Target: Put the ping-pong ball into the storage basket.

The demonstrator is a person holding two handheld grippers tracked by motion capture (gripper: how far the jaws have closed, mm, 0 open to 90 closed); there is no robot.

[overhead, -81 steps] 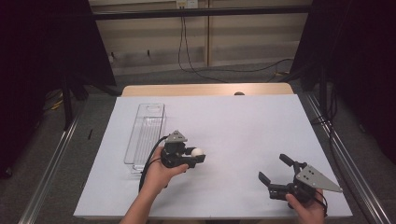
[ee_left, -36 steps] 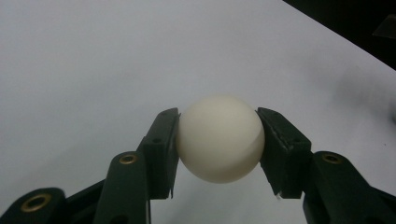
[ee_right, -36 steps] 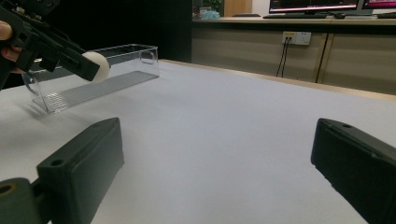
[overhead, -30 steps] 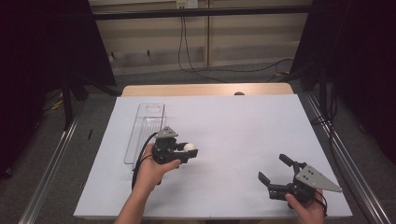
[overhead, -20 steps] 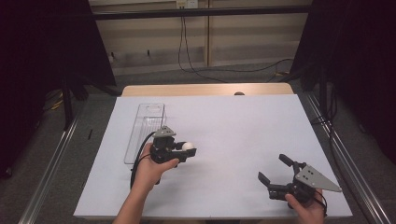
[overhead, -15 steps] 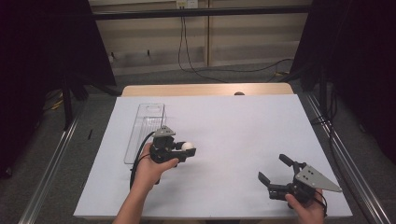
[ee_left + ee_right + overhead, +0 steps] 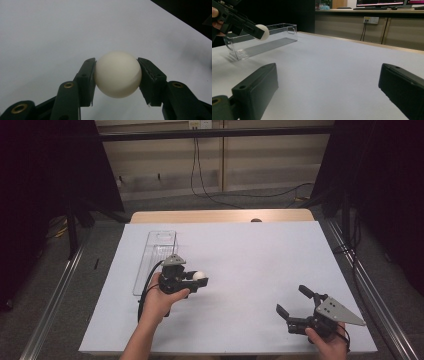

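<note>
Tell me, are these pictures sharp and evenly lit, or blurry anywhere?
High view: bright white table, dark surroundings. Left gripper view: white ball fairly sharp, table behind it soft. Right gripper view: the near black jaws blur, the clear tray looks sharper.

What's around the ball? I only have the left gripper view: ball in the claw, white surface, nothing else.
Observer: A clear plastic tray lies just left of the left claw in the high view, long side running away from the person.
Operator: Ball over the tray?
Observer: No. The ball is to the tray's right, over the white table; from the right gripper view it is off the surface.
Operator: Right claw?
Observer: The right claw is open with nothing between its jaws, near the table's front right corner.
</note>
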